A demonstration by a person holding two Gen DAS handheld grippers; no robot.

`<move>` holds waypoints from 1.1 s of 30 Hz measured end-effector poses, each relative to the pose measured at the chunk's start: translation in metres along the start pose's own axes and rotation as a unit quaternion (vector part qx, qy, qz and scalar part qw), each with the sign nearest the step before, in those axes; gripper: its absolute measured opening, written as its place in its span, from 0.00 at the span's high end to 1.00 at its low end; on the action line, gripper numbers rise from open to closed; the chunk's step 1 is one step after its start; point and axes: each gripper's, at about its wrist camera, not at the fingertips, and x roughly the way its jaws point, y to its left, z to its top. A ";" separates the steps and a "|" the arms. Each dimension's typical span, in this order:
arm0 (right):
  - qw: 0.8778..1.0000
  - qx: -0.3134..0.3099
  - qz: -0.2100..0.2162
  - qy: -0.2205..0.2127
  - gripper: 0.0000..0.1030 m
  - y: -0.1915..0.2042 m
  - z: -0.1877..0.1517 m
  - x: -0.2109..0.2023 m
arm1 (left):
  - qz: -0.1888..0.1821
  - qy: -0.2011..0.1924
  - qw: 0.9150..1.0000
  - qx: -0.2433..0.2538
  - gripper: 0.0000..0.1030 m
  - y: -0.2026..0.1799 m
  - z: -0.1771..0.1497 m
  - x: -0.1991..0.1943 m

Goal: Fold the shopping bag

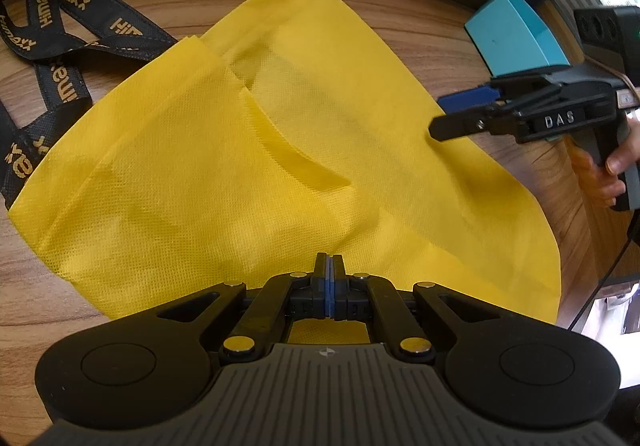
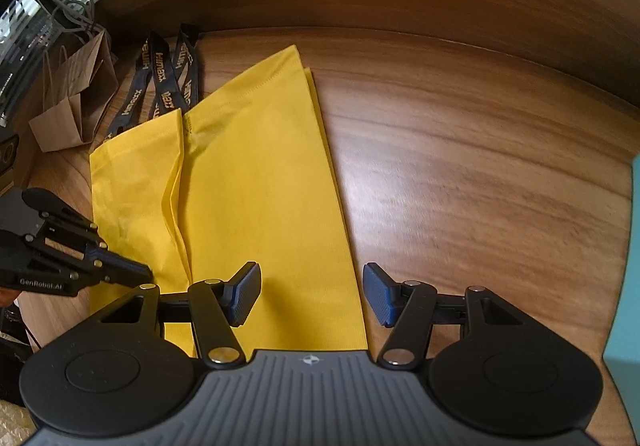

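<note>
A yellow non-woven shopping bag (image 1: 280, 150) lies flat on the wooden table, with one side flap folded over its middle. It also shows in the right wrist view (image 2: 256, 186). Its black printed handles (image 1: 52, 42) trail off at the far left, and show in the right wrist view (image 2: 164, 86) too. My left gripper (image 1: 329, 266) is shut, with nothing seen between its pads, above the bag's near edge. My right gripper (image 2: 312, 294) is open and empty over the bag's right edge; it appears at the right of the left wrist view (image 1: 448, 114).
A teal box (image 1: 516, 34) stands on the table beyond the right gripper. A brown paper bag (image 2: 72, 98) lies past the handles, with cables behind it. The wooden table (image 2: 460, 166) stretches to the right of the bag.
</note>
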 end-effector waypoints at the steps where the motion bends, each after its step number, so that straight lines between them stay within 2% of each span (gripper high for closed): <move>1: 1.000 0.000 0.001 -0.001 0.38 -0.001 0.003 0.001 | 0.000 0.000 1.000 -0.001 0.97 0.000 0.000 0.000; 8: 1.000 -0.012 0.023 0.013 0.38 -0.001 0.016 0.008 | -0.003 0.001 1.000 -0.007 0.97 0.001 0.001 0.001; 16: 0.999 -0.015 0.031 0.039 0.38 0.004 0.004 0.004 | 0.001 -0.004 1.000 -0.008 0.97 -0.001 0.000 0.000; 19: 0.999 -0.005 0.030 0.045 0.47 0.004 -0.004 0.001 | 0.003 -0.005 1.000 -0.006 0.97 -0.002 0.000 0.000; 21: 0.998 0.011 0.031 0.045 0.62 0.002 -0.008 -0.002 | 0.005 -0.007 1.000 -0.006 0.97 -0.002 0.000 0.000; 23: 0.998 0.027 0.042 0.039 0.65 0.000 -0.012 -0.007 | 0.008 -0.008 1.000 -0.006 0.97 -0.003 0.000 0.000; 33: 0.996 0.041 0.051 0.052 0.61 0.009 -0.025 -0.005 | 0.013 -0.012 1.000 -0.005 0.97 -0.004 -0.001 0.001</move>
